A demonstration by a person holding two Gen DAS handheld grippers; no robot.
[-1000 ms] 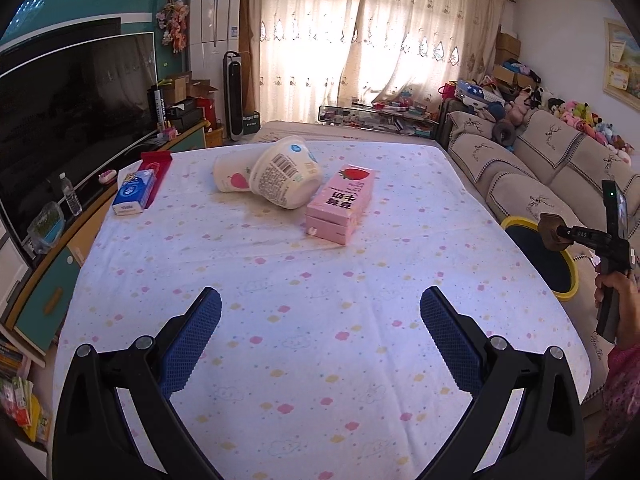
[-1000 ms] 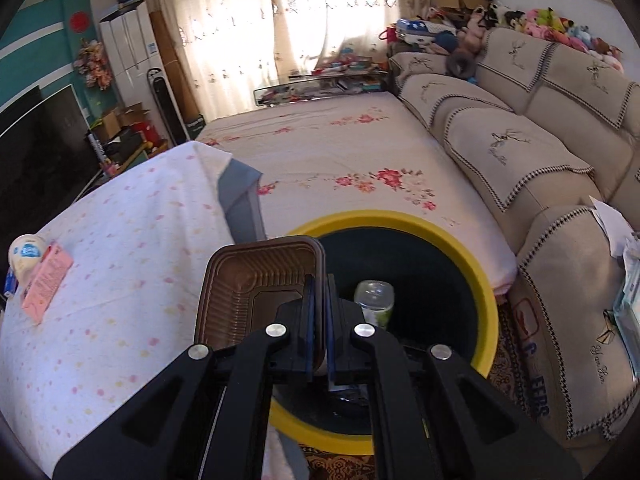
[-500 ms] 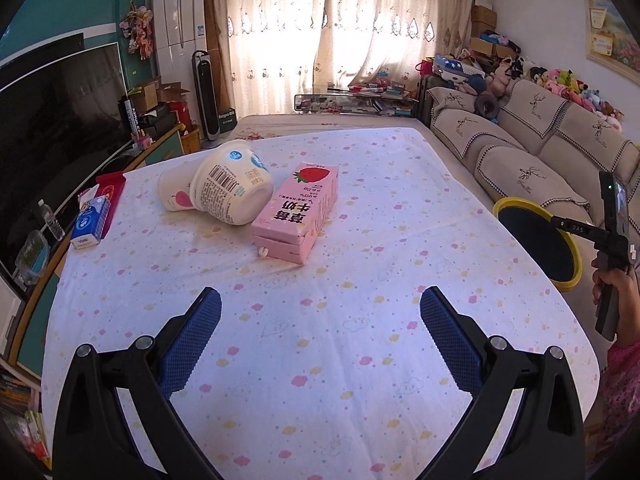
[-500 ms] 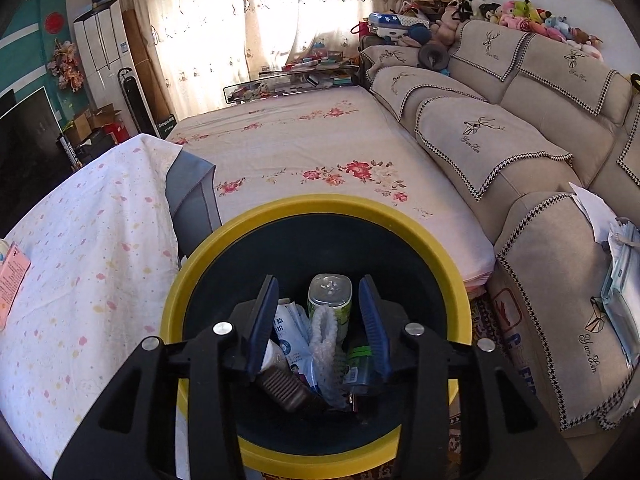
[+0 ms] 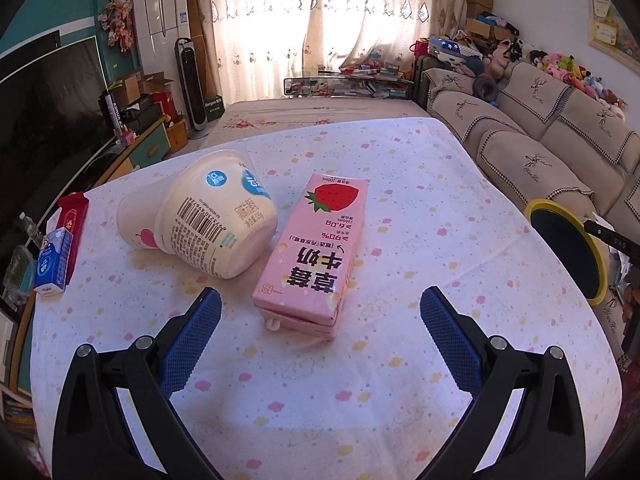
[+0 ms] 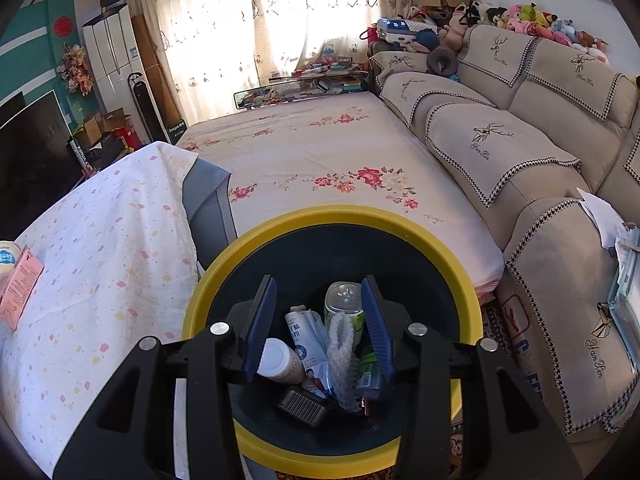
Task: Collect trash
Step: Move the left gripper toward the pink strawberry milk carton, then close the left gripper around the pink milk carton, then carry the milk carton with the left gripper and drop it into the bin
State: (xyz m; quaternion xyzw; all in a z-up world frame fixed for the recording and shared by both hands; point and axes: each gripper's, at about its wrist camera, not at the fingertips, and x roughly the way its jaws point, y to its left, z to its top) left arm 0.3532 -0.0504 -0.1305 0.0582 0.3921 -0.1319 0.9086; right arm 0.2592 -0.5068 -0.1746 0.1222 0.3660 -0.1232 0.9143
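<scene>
Reaching for the pink strawberry milk carton (image 5: 314, 250) is my step in hand, and I line the left tool (image 5: 320, 316) up with it: fingers spread wide, nothing between them, the carton lying flat on the counter (image 5: 420, 200) just ahead. The carton touches, or nearly touches, the tipped white yoghurt tub (image 5: 218, 220) on its left, so I judge it best to come in along the carton's long axis, straddle its narrow near end and close gently; thin card will crush if squeezed hard. A sideways nudge could roll the tub. My right tool (image 6: 320, 320) hangs released and empty over the yellow-rimmed bin (image 6: 452, 264), which already holds bottles and wrappers, well apart from the carton.
</scene>
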